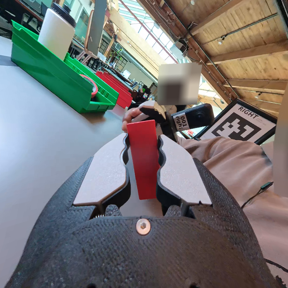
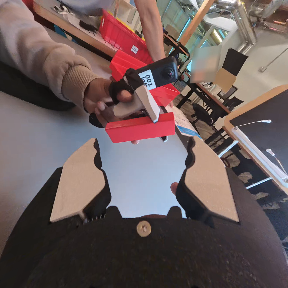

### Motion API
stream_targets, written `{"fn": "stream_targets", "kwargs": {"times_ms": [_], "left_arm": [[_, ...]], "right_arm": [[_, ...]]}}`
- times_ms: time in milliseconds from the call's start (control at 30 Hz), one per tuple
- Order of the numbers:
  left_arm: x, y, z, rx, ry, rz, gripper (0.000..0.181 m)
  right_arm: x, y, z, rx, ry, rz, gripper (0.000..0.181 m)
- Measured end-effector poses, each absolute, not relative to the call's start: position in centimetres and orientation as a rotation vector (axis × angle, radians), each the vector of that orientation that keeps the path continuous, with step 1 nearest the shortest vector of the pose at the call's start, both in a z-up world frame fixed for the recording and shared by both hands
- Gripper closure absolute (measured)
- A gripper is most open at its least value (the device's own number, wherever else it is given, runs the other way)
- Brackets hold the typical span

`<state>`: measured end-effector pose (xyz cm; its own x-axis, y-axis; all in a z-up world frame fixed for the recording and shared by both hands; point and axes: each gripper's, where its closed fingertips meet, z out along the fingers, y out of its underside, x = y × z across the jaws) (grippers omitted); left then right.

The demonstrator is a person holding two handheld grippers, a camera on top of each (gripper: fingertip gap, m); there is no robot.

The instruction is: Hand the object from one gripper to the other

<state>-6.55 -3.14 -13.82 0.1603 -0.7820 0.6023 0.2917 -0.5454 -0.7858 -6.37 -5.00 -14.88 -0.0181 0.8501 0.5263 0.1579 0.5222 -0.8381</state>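
Observation:
A long red rectangular block (image 1: 143, 159) is clamped between the fingers of my left gripper (image 1: 143, 137), with its far end sticking out past the tips. In the right wrist view the same block (image 2: 140, 129) lies crosswise, held by the left gripper (image 2: 157, 123) in a person's hand above the grey table (image 2: 46, 140). My right gripper (image 2: 143, 140) is open and empty, its tips just short of the block and wider apart than the block is thick. The right gripper also shows in the left wrist view (image 1: 153, 111), beyond the block's far end.
Green bins (image 1: 51, 70) stand on the table at left, with a white bottle (image 1: 56, 32) and a red tape roll (image 1: 93, 88) in them, and a red bin (image 1: 120, 92) behind. More red bins (image 2: 124, 37) and another person's arm (image 2: 149, 31) are behind the left gripper. Both grippers' tips are close together, under 4 cm apart.

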Motion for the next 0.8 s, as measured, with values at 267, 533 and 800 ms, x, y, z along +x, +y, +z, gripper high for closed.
{"fn": "stream_targets", "kwargs": {"times_ms": [267, 533, 800], "left_arm": [[-4.0, -4.3, -13.9, -1.549, 0.5, -1.596, 0.147], [-5.5, -3.5, -14.4, -1.61, 0.423, -1.654, 0.13], [-4.8, -4.3, -15.4, -1.703, 0.279, -2.005, 0.122]], "right_arm": [[-7.4, -5.8, -16.1, -0.785, -1.557, 0.445, 0.078], [-6.4, -4.8, -15.1, -0.597, -1.513, 0.203, 0.077], [-5.7, -4.4, -14.0, -0.29, -1.44, -0.151, 0.077]]}}
